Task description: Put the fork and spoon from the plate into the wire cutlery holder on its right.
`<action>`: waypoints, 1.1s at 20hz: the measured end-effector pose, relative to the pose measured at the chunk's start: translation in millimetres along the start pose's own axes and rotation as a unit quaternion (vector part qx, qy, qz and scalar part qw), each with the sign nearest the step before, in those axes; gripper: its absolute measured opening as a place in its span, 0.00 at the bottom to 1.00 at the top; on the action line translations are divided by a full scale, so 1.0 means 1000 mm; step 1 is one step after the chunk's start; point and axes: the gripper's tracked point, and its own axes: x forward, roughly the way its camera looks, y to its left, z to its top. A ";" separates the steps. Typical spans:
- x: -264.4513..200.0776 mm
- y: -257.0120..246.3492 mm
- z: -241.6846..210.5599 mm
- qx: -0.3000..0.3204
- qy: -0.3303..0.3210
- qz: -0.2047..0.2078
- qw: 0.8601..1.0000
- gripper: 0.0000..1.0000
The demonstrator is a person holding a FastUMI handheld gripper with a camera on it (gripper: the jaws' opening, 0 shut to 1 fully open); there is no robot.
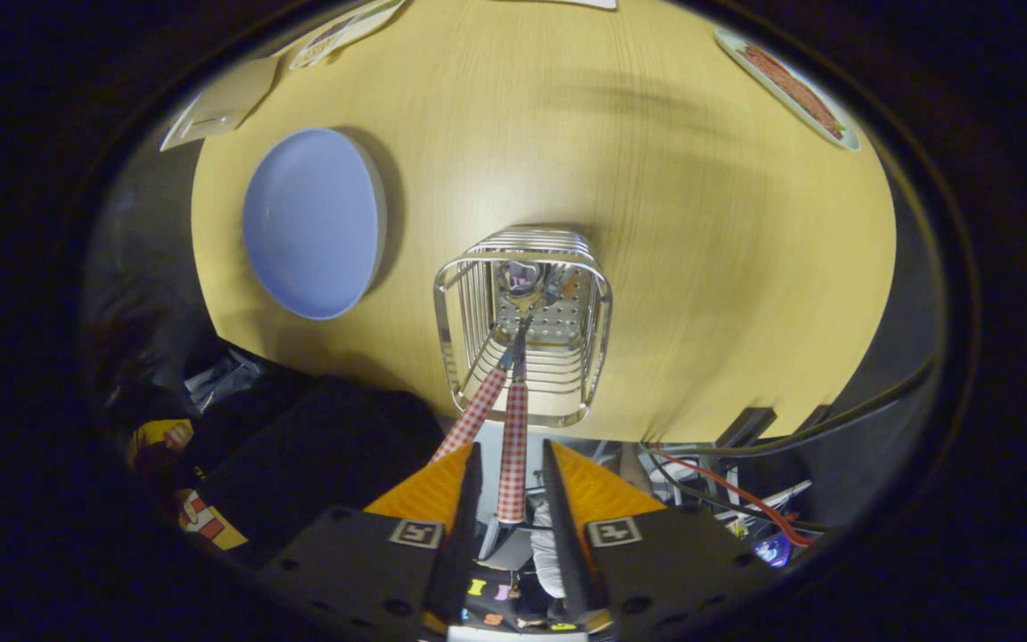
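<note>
The wire cutlery holder (522,330) stands on the wooden table (701,267), just beyond my fingers, and I look down into it from above. Two utensils with red-checked handles stand in it, heads down. One handle (475,412) leans out past my left finger. The other handle (513,464) rises between my fingers. A shiny spoon bowl (521,278) shows at the holder's bottom; I cannot tell which handle it belongs to. My gripper (512,446) is open, with a gap on each side of that handle. The blue plate (313,223) lies bare to the holder's left.
A patterned dish (790,85) lies at the table's far right and another dish (344,27) at the far left, next to a beige card (219,102). The table's near edge runs just under the holder, with cables (727,490) and dark clothing (299,446) below it.
</note>
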 end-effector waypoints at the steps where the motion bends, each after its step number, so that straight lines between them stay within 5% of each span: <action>1: -0.003 -0.003 0.000 0.002 -0.010 -0.001 1.000 0.35; 10: -0.034 0.011 -0.017 0.052 -0.139 0.027 0.989 0.84; 14: -0.066 0.042 -0.024 0.066 -0.239 0.060 0.967 1.00; 16: -0.085 0.059 -0.018 0.085 -0.307 0.085 0.944 1.00; 19: -0.126 0.082 -0.003 0.122 -0.428 0.127 0.886 1.00; 22: -0.158 0.071 0.000 0.154 -0.539 0.096 0.822 1.00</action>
